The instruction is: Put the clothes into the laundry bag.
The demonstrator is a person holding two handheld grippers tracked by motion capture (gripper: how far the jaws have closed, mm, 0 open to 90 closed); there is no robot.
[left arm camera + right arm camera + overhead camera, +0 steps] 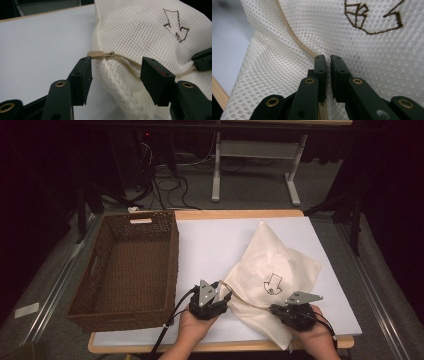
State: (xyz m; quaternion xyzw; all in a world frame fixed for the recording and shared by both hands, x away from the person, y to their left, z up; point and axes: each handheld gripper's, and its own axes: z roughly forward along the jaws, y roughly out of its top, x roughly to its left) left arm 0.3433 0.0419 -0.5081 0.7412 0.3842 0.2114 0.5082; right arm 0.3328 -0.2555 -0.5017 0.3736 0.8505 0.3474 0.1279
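Pinching the mesh bag [272, 270] right beside its zipper line [294, 41], your right tool [328, 58] has its jaws almost together with netting trapped between them, at the bag's near edge by the counter's [210, 245] front lip. That hold looks thin: if only a fold of mesh is caught, a pull along the zipper could slide it free or stretch the weave.

Just left of that, at the bag's near left corner, your left tool [115, 67] stands half open, its jaws on either side of the tan zipper pull [98, 53] but not pressing on it. The pull sits close to one pad [83, 72] and ahead of the jaw tips; closing from here could catch bag fabric instead, or nip only the pull's tip and lose it.

The bag lies crumpled on the counter, arrow mark [272, 283] upward. Slack mesh may bunch into the slider and jam it.

Left of the bag sits the wicker basket [132, 265], well apart; a trailing corner could snag its rim.
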